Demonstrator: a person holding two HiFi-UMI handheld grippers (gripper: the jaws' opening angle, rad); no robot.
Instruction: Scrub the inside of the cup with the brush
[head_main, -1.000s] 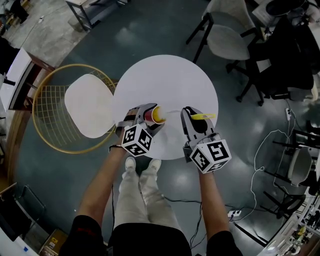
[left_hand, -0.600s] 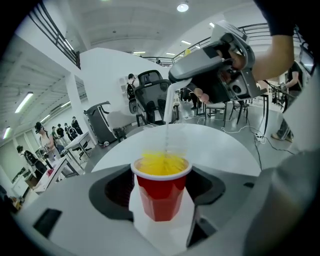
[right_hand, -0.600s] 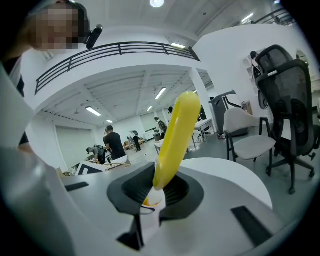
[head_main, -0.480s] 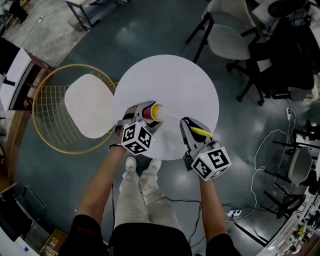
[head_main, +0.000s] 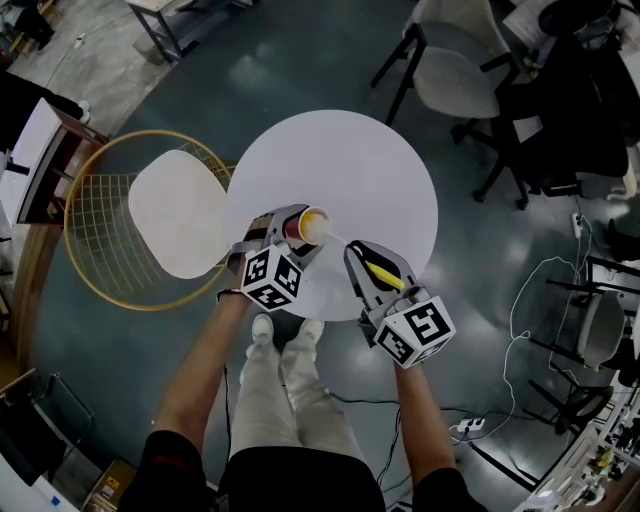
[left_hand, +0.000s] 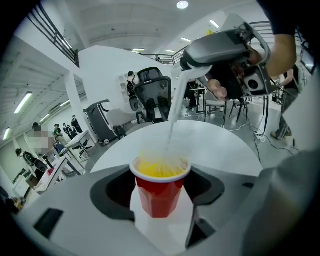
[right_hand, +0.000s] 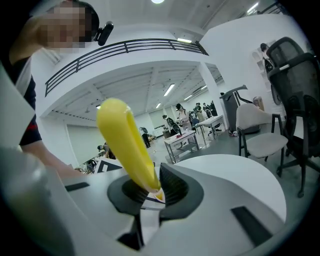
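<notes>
Standing beside the round white desk (head_main: 360, 165), I see the left tongs (head_main: 297, 228) closed on the sides of the red cup (left_hand: 160, 195). They hold it over the near part of the desk with its mouth tipped toward the other hand. The right tongs (right_hand: 150, 192) pinch the brush (right_hand: 127, 145) low on its yellow handle, and its white stem (left_hand: 175, 107) runs down into the cup, where the head is a yellow blur. My worry is the cup: it looks thin-walled, so a hard push from the brush could drive it back through the pads or buckle its side. The handle is caught only at its end, so it could swivel in the pinch and lever against the rim. Either slip could send the cup off the near edge to the floor.
</notes>
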